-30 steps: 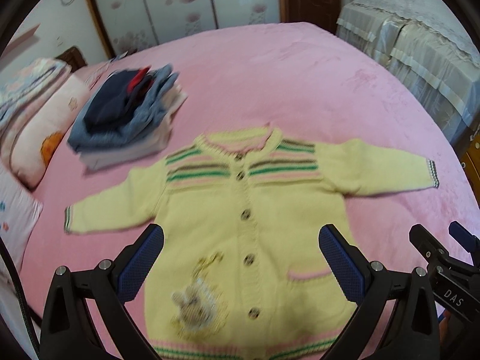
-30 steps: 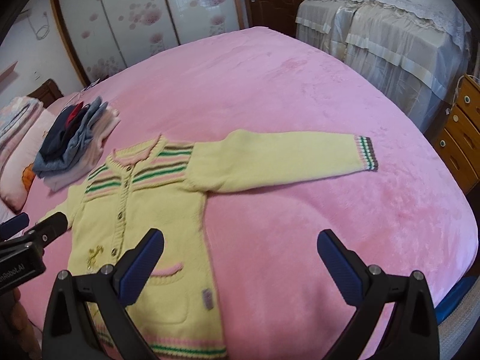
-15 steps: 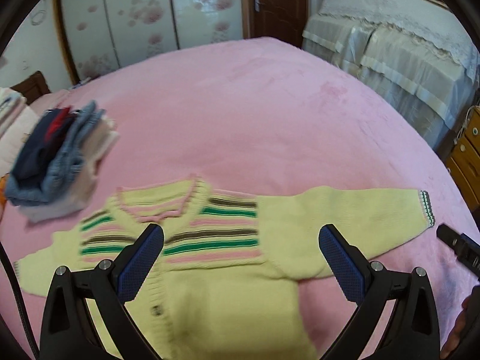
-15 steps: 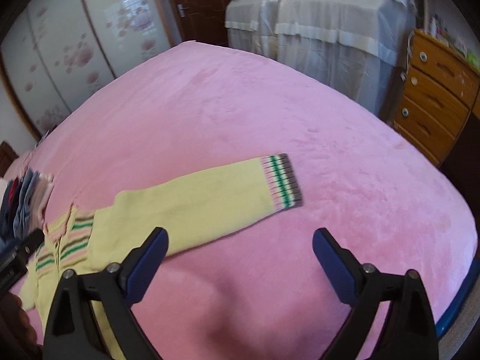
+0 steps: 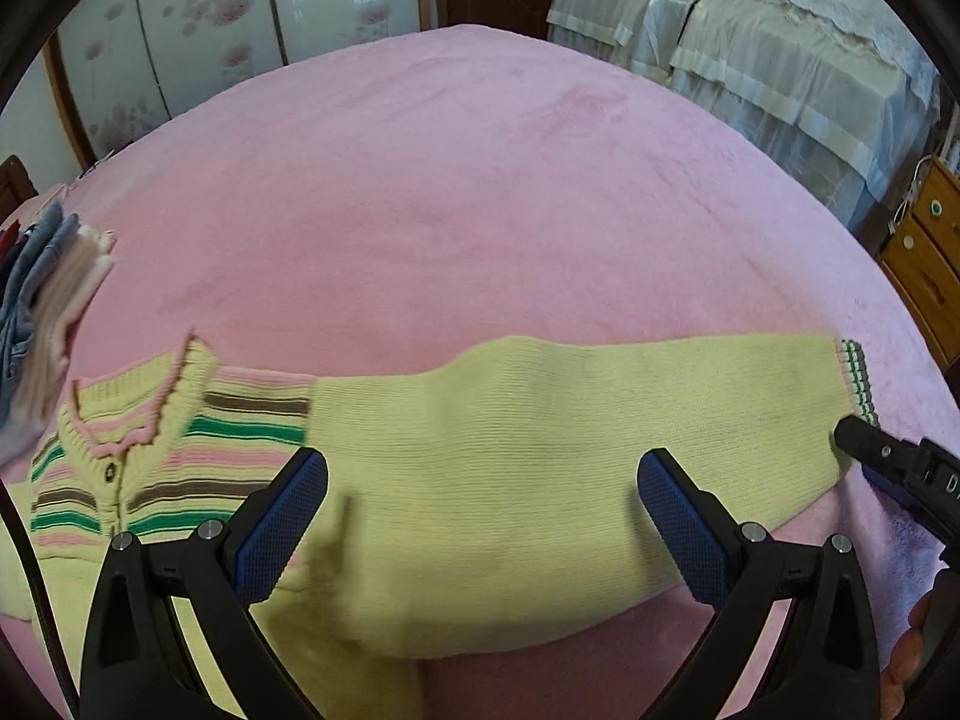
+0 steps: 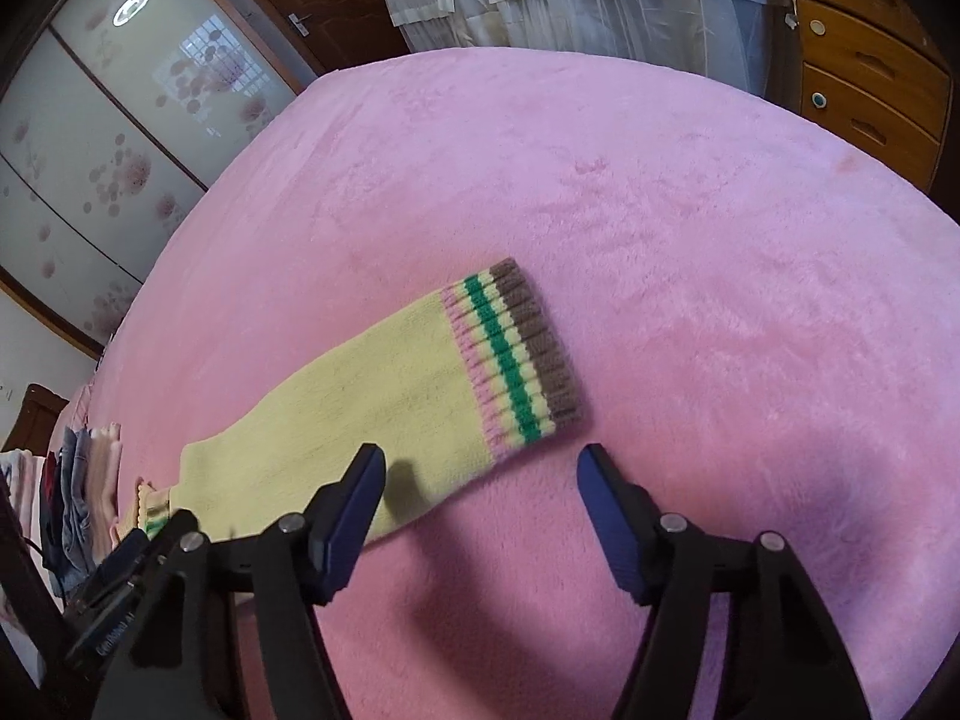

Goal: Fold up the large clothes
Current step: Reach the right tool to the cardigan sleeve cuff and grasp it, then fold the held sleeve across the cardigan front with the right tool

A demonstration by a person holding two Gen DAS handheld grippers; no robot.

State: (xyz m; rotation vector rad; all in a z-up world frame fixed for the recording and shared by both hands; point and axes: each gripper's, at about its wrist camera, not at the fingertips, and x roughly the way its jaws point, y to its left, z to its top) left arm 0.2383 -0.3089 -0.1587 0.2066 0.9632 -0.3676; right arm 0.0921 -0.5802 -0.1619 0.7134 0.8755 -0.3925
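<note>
The yellow knitted cardigan (image 5: pixel 480 480) lies flat on the pink plush bedspread (image 5: pixel 468 192), its striped collar toward the left of the left wrist view and one sleeve (image 6: pixel 384 396) stretched out to the right. The sleeve ends in a ribbed cuff (image 6: pixel 516 348) banded pink, green and brown — the cuff's edge lies clean on the bedspread, with broad bare pink beyond it on the far and right sides.

The left gripper (image 5: pixel 480 516) hangs over the sleeve near the shoulder, its blue pads wide apart and nothing pinched between them. The right gripper (image 6: pixel 480 498) sits just short of the cuff; its jaws are closing, the left pad over the sleeve's near edge and the right pad over bare bedspread, with the cuff corner just ahead of the gap and not yet pressed.

A stack of folded clothes (image 5: pixel 42 324) sits at the left edge of the bed, well apart from the sleeve. Past the bed's right side stand a wooden drawer chest (image 6: pixel 870 54) and a cloth-draped piece of furniture (image 5: pixel 750 48) — sliding wardrobe doors (image 5: pixel 198 42) close off the far end.
</note>
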